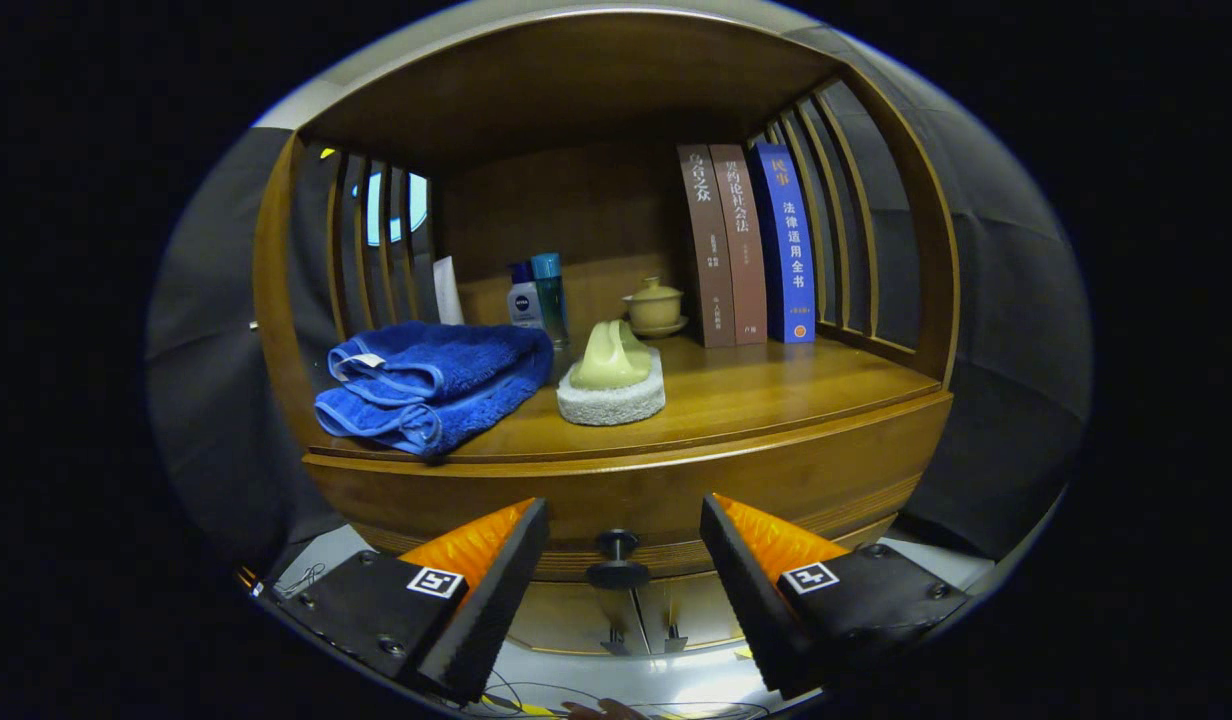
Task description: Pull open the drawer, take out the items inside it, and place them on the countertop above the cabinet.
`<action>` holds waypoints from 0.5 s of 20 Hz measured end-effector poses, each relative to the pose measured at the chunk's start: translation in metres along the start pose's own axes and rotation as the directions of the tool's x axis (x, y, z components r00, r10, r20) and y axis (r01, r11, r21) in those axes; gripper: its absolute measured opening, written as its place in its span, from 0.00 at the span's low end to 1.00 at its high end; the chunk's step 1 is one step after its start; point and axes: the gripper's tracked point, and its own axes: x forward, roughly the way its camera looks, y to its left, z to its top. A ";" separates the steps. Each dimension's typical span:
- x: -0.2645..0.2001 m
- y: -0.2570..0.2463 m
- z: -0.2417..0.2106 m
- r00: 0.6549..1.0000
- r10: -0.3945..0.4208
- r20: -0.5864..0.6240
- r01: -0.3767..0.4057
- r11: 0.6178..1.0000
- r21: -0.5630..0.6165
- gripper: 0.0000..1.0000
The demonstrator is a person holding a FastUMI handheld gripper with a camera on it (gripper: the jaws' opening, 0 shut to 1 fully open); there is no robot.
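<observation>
My gripper is open, its two fingers spread wide with nothing between them. Just ahead, in the gap between the fingertips, sits the dark round knob of the wooden drawer, whose front looks flush with the cabinet. Above the drawer lies the wooden countertop. On it rests a folded blue towel at the left, and beside it a white scrub sponge with a pale green handle. What the drawer holds is hidden.
Further back on the countertop stand a lotion bottle, a teal bottle, a lidded yellowish cup on a saucer and three upright books. Slatted wooden sides enclose the shelf. Below the drawer, two lower cabinet doors show.
</observation>
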 end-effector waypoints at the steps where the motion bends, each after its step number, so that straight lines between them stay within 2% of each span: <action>1: -0.007 0.001 0.007 1.000 0.001 0.012 -0.001 1.000 0.000 1.00; 5: -0.044 0.008 0.053 0.996 0.011 0.089 -0.009 1.000 -0.018 1.00; 10: -0.101 0.023 0.136 0.976 0.032 0.216 -0.018 0.998 -0.065 0.99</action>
